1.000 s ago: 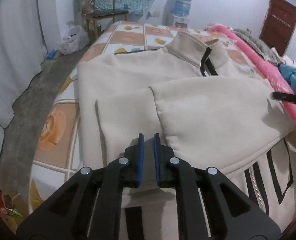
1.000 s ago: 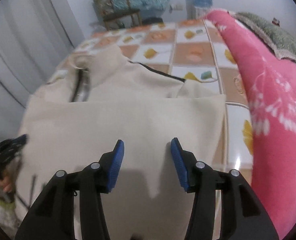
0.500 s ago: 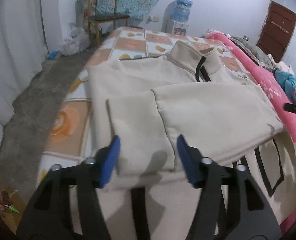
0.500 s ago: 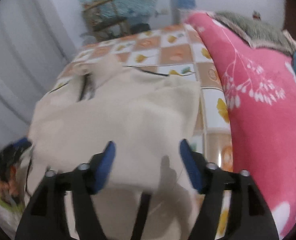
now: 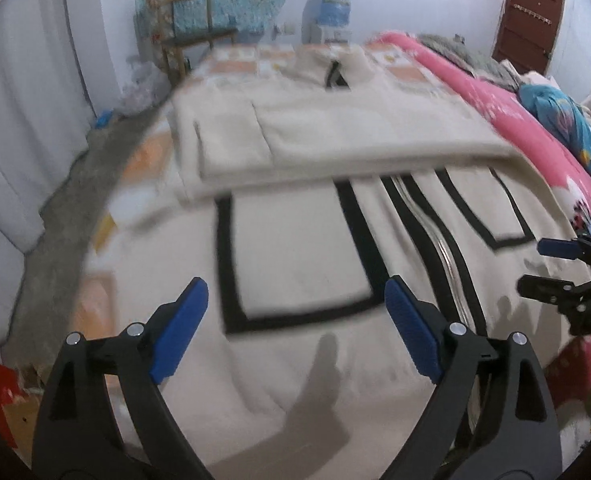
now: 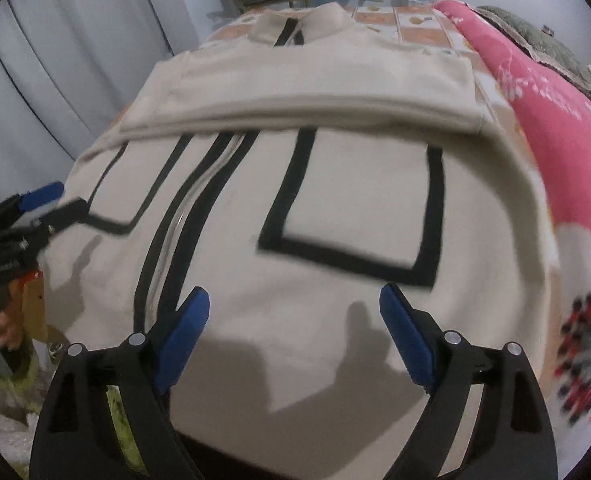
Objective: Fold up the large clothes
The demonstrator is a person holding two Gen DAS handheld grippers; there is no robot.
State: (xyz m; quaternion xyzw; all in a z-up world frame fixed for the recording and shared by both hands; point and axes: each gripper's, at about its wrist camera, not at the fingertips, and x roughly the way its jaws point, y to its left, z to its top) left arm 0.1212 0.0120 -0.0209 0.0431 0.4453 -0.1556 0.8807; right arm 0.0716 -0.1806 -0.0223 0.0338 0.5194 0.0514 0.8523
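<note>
Broadly, a bed with an orange-and-white patterned sheet (image 5: pixel 251 56) fills the room, and on it lies the cream jacket (image 6: pixel 335 208), spread flat with its collar at the far end and its hem near the cameras. Both sleeves are folded across the chest, forming a cream band (image 6: pixel 315 92) that runs left to right just above the black square outlines on the front panels. A zipper (image 6: pixel 175 224) edged in black runs down the middle of the jacket. Along the right side of the bed lies a pink flowered blanket (image 6: pixel 555 120), touching the jacket's right edge. At the far wall stand a wooden chair (image 5: pixel 187 40) and a blue water dispenser (image 5: pixel 335 4); a brown door (image 5: pixel 527 20) shows far right.

Over the near left panel hangs the left gripper (image 5: pixel 295 320), its jaws having just been opening and now spread wide, with nothing between the blue pads but bare fabric below. Likewise the right gripper (image 6: pixel 295 324) hangs over the near right panel, its jaws having just been opening, now wide apart and empty.
</note>
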